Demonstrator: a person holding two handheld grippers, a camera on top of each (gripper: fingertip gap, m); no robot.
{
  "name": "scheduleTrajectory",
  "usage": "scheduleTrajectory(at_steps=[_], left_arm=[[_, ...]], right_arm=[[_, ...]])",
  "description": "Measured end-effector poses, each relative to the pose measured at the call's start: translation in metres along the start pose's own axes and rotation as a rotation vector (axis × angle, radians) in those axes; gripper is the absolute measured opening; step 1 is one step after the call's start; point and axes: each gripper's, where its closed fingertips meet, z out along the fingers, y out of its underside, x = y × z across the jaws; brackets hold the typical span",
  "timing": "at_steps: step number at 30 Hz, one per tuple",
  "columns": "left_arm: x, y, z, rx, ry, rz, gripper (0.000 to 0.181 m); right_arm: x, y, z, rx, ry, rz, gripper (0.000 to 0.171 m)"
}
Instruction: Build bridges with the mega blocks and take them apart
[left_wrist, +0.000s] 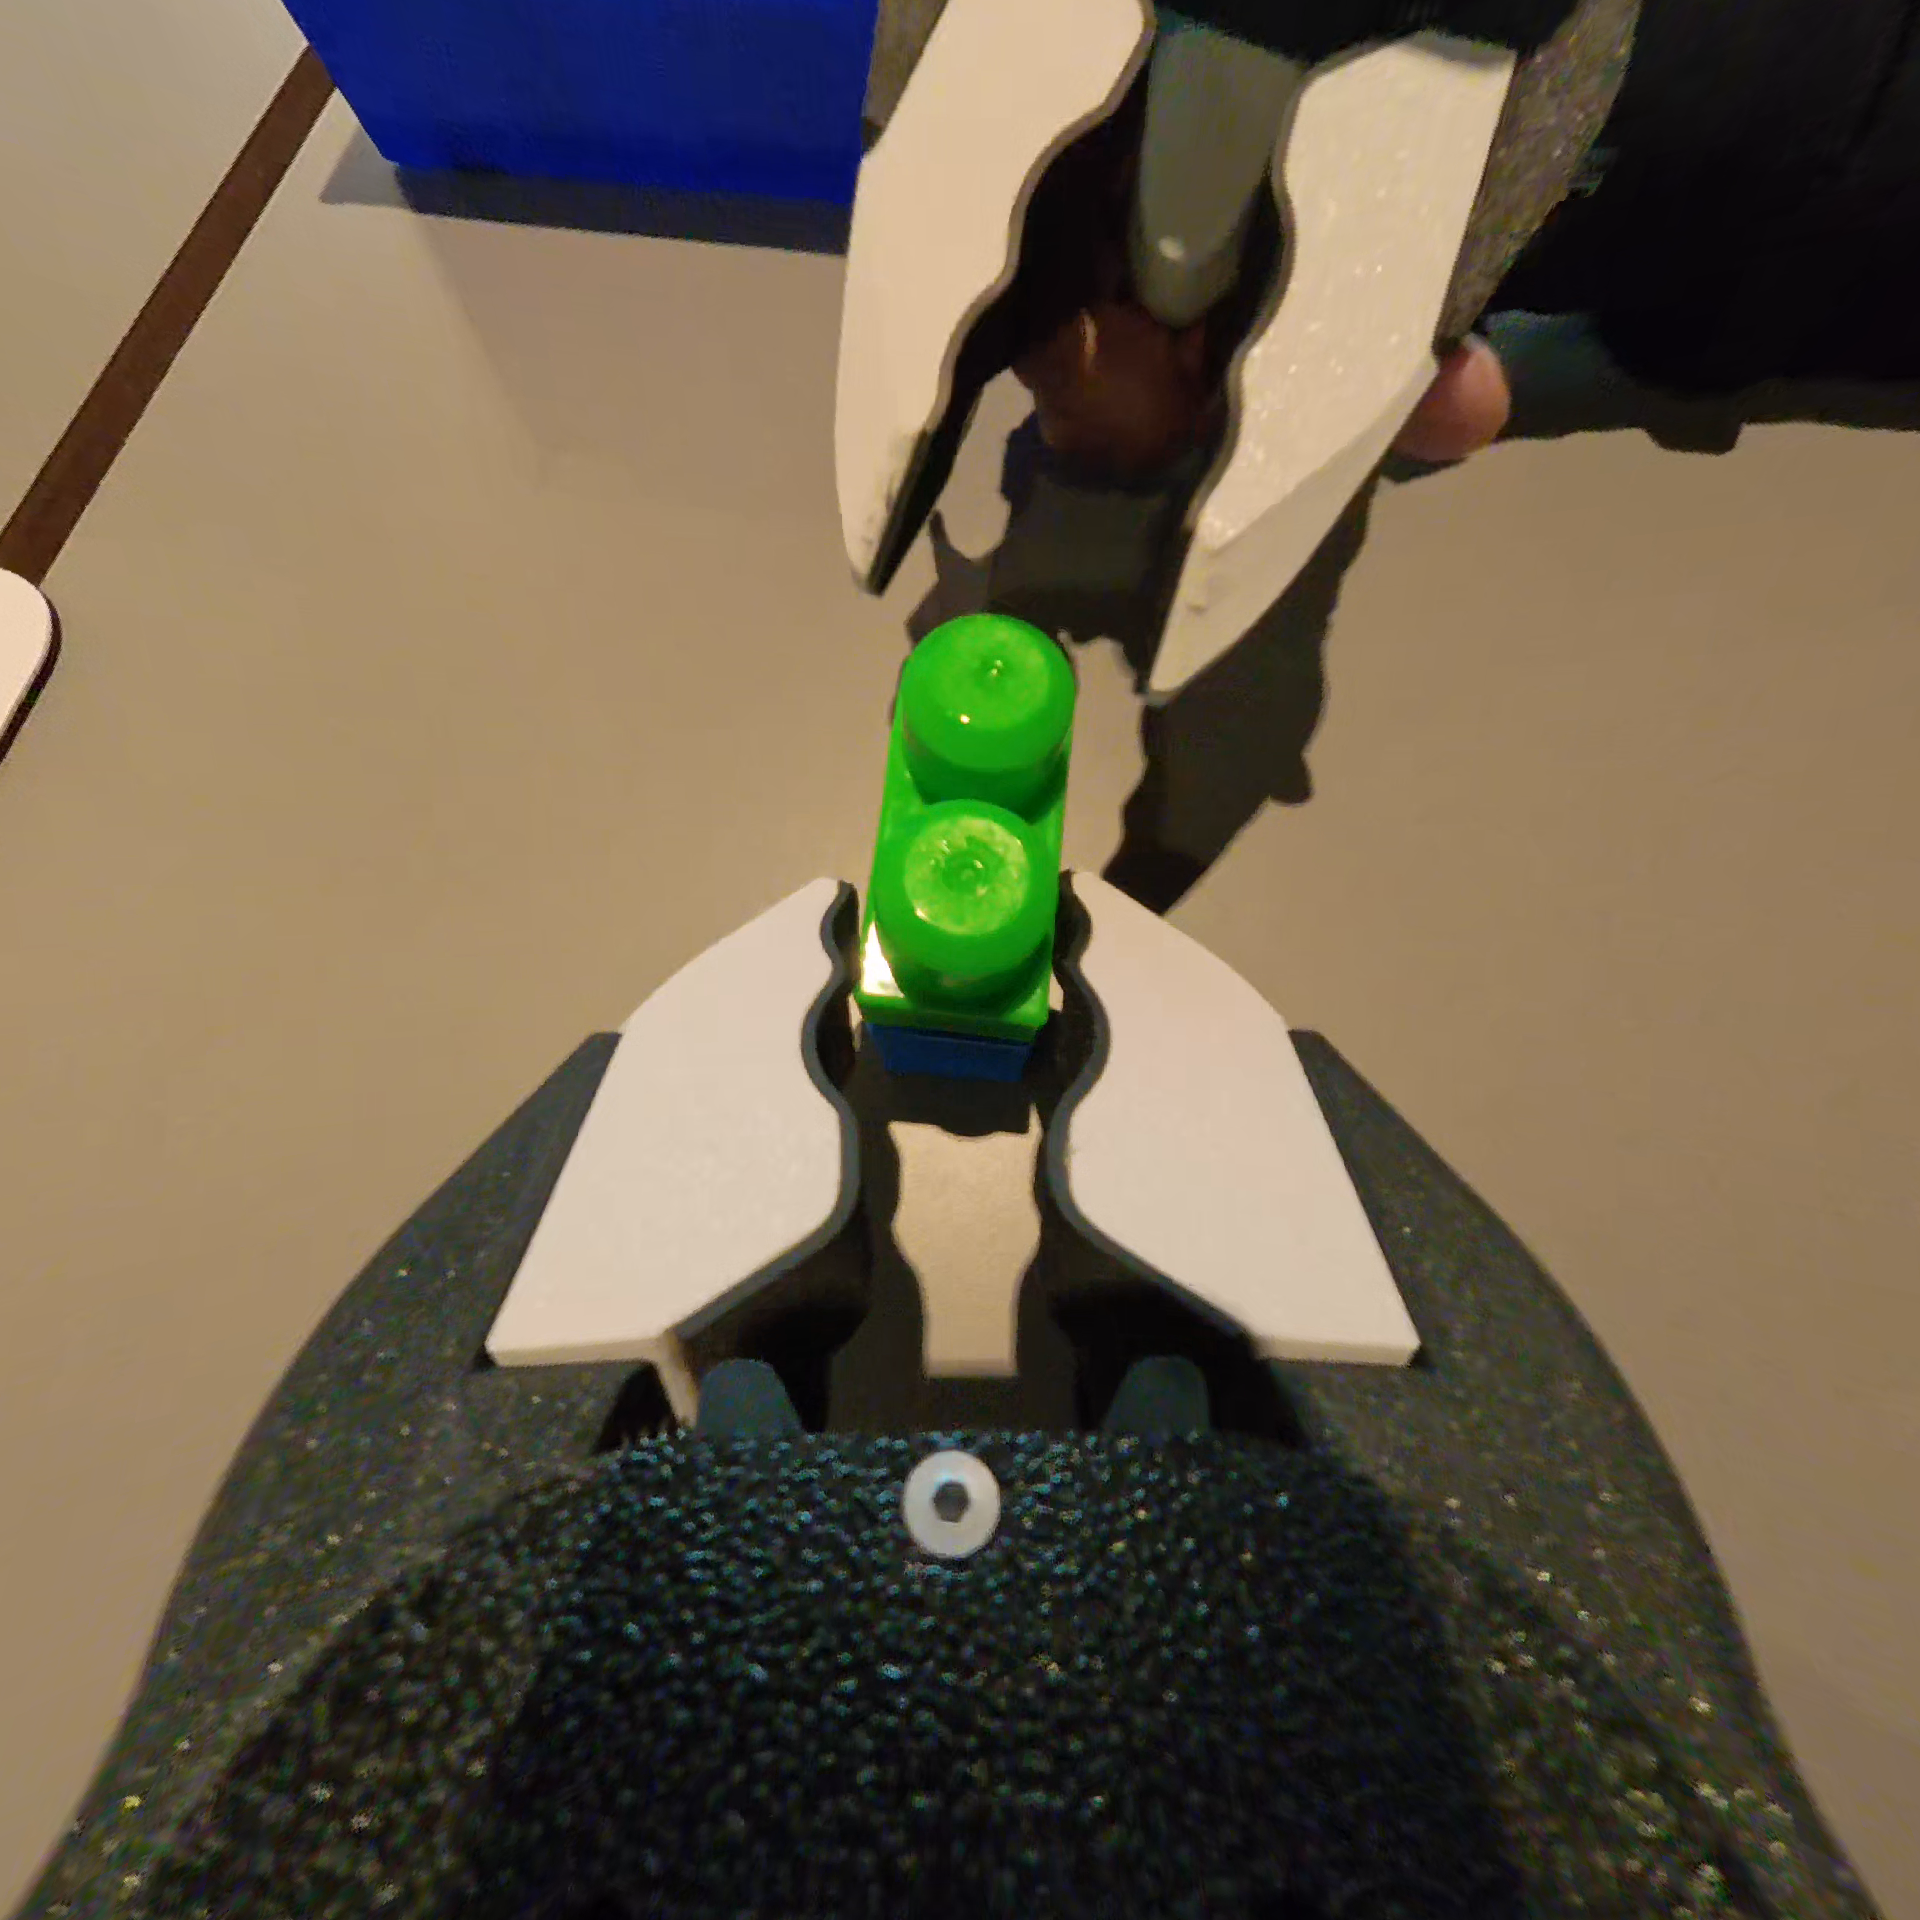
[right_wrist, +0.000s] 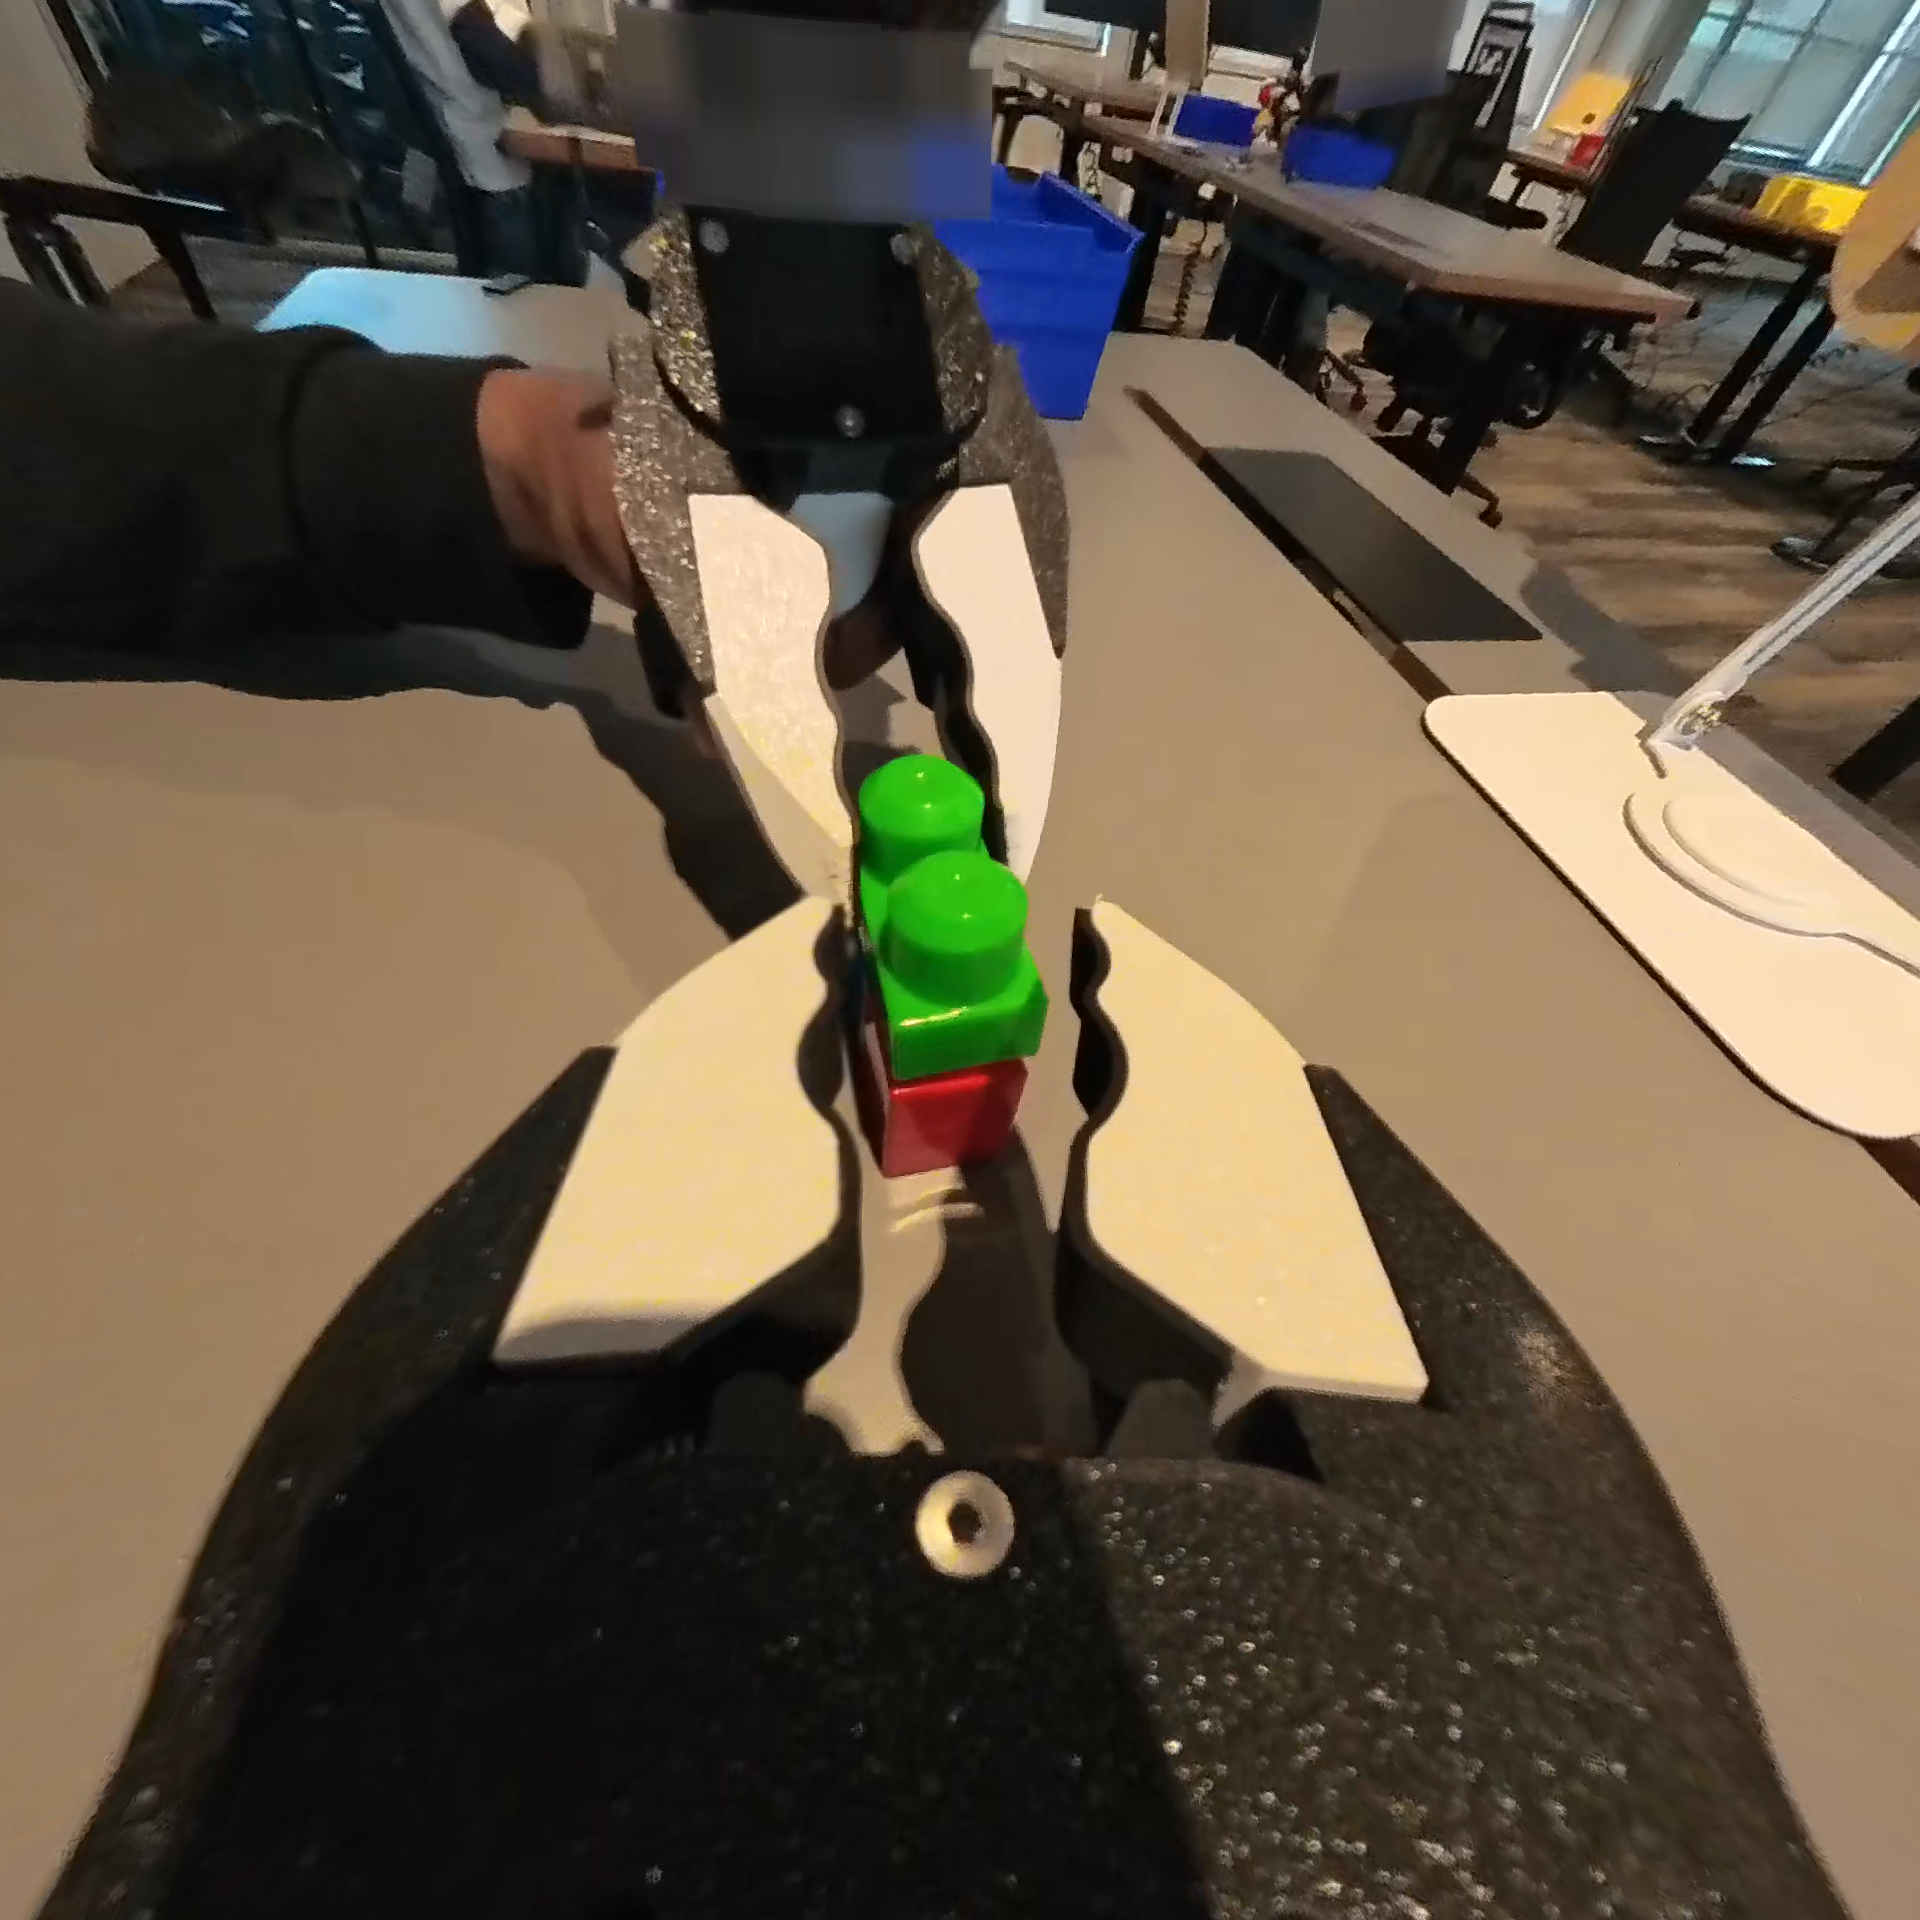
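now the green block (left_wrist: 961, 831) spans a blue block (left_wrist: 954, 1058) and a red block (right_wrist: 940, 1112) on the grey desk (left_wrist: 416, 831), a small bridge. the left gripper (left_wrist: 956, 904) has its fingers closed on the green block's near end, while the right gripper (right_wrist: 956, 920) straddles the other end, fingers parted, gripping nothing.

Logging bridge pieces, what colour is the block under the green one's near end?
Red, clearest in the right wrist view.

Glossy plastic green block (left_wrist: 961, 842), matt table (left_wrist: 468, 831)
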Motion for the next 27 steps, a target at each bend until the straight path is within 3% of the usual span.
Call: scheduleTrajectory(at_steps=[9,27], left_arm=[[0.000,0.002,0.002,-0.042,0.001,-0.036,0.035],[0.000,0.004,0.005,-0.043,0.035,-0.065,0.036]], right_arm=[[0.000,0.017,0.013,-0.073,-0.022,0.047,0.029],[-0.001,0.022,0.015,-0.100,-0.024,0.191,0.031]])
